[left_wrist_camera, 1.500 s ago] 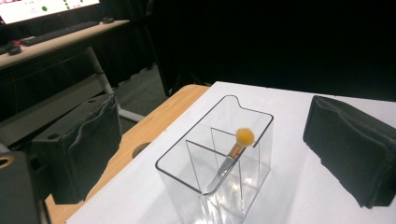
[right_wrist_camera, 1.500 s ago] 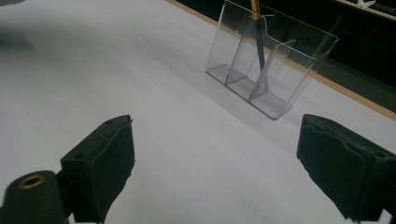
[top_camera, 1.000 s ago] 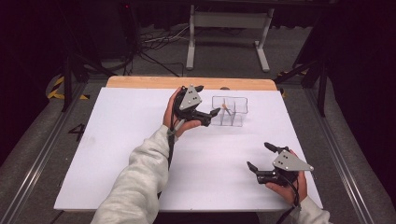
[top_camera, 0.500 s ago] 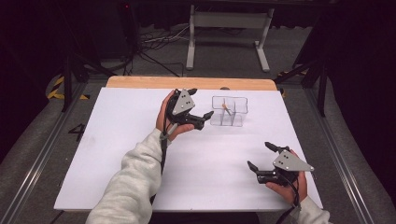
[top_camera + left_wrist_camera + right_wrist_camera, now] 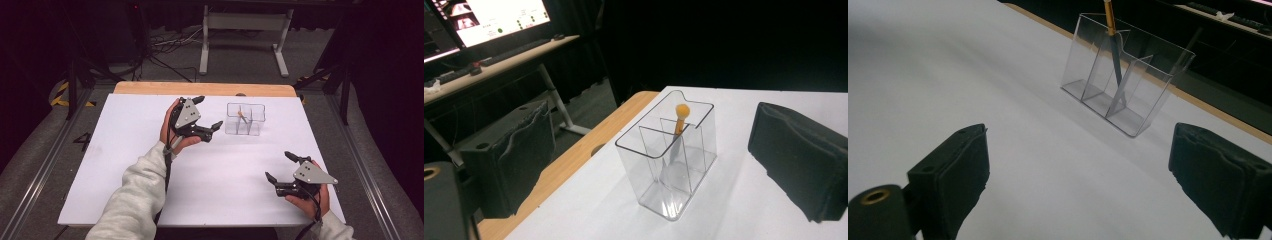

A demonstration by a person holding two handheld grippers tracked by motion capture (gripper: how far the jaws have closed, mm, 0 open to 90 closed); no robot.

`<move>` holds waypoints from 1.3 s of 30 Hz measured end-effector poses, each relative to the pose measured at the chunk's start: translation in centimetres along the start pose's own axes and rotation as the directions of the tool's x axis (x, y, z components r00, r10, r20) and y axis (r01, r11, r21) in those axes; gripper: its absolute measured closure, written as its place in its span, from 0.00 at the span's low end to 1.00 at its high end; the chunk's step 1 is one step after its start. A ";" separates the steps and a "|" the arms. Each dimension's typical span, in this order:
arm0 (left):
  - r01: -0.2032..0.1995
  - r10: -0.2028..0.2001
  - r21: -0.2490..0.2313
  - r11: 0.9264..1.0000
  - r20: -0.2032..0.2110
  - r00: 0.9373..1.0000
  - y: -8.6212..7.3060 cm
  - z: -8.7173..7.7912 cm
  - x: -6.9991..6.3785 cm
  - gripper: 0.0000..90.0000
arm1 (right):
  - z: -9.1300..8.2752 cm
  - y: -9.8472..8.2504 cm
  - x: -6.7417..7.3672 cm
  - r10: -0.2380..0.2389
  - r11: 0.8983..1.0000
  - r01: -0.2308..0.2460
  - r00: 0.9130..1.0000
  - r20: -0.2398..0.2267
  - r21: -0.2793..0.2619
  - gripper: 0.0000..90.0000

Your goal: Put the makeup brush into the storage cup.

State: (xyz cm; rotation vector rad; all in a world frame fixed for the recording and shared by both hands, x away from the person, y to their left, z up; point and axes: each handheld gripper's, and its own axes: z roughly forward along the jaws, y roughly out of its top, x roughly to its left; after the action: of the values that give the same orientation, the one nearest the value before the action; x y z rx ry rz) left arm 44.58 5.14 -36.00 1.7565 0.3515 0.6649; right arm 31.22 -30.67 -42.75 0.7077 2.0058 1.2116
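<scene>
- Since the earlier pictures the left gripper (image 5: 207, 112) has drawn back from the clear organizer (image 5: 244, 119) toward the person, while the right gripper (image 5: 282, 167) has stayed at the same place.
- The white table (image 5: 125, 165) is the largest thing; a wooden strip runs along its far edge.
- The person's grey sleeve (image 5: 132, 200) comes in from the bottom of the high view and ends at the left hand.
- The left gripper is now just beside the organizer, apart from it. Its jaws stand wide open and hold nothing; in the left gripper view the organizer (image 5: 669, 160) shows between them.
- The right gripper is at the near right part of the table, well apart from the organizer. Its jaws are also wide open and empty.
- The clear organizer stands upright on the far middle of the table and has several compartments.
- A thin tool with a yellow-orange handle (image 5: 681, 117) leans inside one of the middle compartments; its tip (image 5: 1118, 70) points down.
</scene>
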 end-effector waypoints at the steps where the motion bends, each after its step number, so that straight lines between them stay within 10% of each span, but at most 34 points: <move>1: 0.000 0.000 0.000 1.000 0.000 1.000 0.0 0.0 0.0 0.06 | 0.0 0.0 0.0 0.000 1.000 0.000 1.000 0.000 0.000 0.11; 39: -0.041 0.041 0.031 0.999 -0.024 0.999 -2.4 -6.0 -1.1 0.05 | 0.1 0.1 0.2 -0.008 1.000 0.008 1.000 0.015 -0.001 0.08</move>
State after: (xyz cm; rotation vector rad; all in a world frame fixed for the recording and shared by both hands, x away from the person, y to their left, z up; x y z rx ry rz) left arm 40.37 9.88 -37.59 1.7894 0.3449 0.7146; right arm 31.25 -30.42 -42.73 0.7053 1.9940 1.1988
